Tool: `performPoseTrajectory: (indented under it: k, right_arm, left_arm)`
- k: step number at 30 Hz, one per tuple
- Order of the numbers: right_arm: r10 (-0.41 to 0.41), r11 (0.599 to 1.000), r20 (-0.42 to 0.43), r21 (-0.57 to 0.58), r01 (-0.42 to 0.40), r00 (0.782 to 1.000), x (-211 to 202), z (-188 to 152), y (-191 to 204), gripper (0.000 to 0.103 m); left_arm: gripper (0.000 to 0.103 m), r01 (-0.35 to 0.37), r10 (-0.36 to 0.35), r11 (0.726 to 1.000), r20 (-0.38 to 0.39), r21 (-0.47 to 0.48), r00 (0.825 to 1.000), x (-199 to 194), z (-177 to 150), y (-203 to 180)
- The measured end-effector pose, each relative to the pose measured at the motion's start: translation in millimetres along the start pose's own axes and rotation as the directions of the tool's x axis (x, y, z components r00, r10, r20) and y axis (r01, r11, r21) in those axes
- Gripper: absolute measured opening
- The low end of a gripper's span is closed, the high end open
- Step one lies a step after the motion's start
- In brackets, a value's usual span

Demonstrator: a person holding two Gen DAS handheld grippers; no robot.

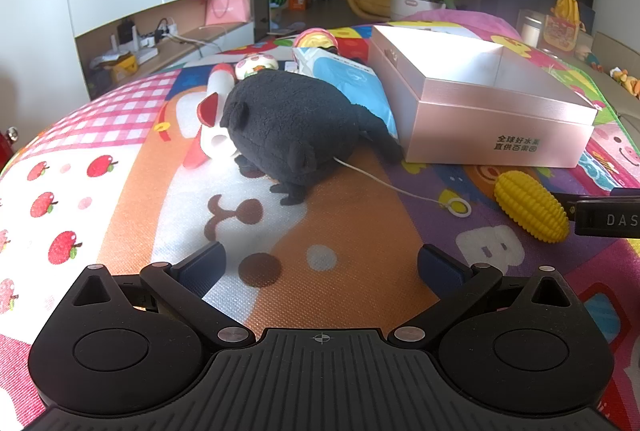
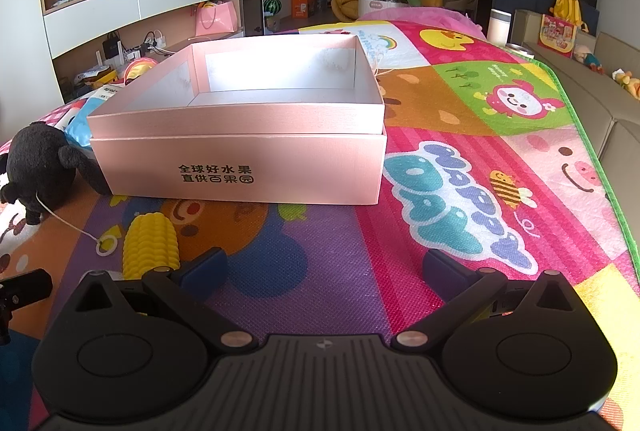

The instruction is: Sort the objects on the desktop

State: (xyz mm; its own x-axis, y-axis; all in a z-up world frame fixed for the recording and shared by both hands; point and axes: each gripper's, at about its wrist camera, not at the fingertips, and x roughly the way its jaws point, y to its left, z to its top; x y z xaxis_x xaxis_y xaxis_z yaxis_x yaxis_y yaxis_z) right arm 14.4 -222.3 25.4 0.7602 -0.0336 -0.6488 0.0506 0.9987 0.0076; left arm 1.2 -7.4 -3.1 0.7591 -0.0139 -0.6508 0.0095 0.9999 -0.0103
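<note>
- My left gripper (image 1: 320,265) stands with its jaws fully apart and holds nothing; only the mat (image 1: 340,295) shows between its blue pads (image 1: 204,265).
- My right gripper (image 2: 322,267) is also wide open and empty. Its left pad (image 2: 206,267) is just beside the lower end of the toy corn (image 2: 150,245); I cannot tell if they touch.
- The corn is yellow, bumpy and looks like rubber or plastic. In the right view its long axis runs away from me toward the box; in the left view it lies slanted, near the right edge.
- The black plush toy (image 1: 288,127) is soft and fuzzy, with round ears. It lies ahead of the left gripper, left of the box and close against it. A thin white cord with a small ring (image 1: 460,207) trails from it toward the corn.
- Behind the plush lies a white and red plastic toy (image 1: 212,119), long in shape, its axis pointing away from me.
- A blue packet (image 1: 352,79) lies between the plush and the box.
- The pink box (image 2: 240,167) is rectangular cardboard with a slight shine, open on top, white inside, and nothing shows in the part I can see. Black characters are printed on its front wall.
- The mat is woven in texture, with bright cartoon prints.
</note>
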Motion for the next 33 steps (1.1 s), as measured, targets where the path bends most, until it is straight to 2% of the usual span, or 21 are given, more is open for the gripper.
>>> performPoseTrajectory:
  k: [5,15,23,33]
  right_arm:
    - [0.037,0.999,-0.025,-0.019,-0.037,0.999,-2.5,0.4,-3.0,0.103]
    - [0.022,1.0,-0.074,-0.015,-0.023,0.997,-31.3,-17.8,-1.9,0.103]
    - [-0.01,1.0,-0.066,-0.007,0.01,0.998,-37.0,-22.6,2.7,0.103]
    - [-0.005,1.0,-0.053,-0.003,0.005,0.999,-38.0,-24.3,1.2,0.103]
  left_arm:
    - [0.103,0.0,0.0,1.0,-0.001,0.002,1.0,0.1,0.1,-0.1]
    - [0.103,0.005,-0.005,1.0,-0.001,0.005,1.0,0.1,-0.1,-0.1]
    - [0.103,0.007,-0.007,1.0,-0.001,0.008,1.0,0.3,-0.1,-0.2]
    - [0.103,0.003,-0.003,1.0,-0.009,0.016,1.0,1.2,-1.3,-0.5]
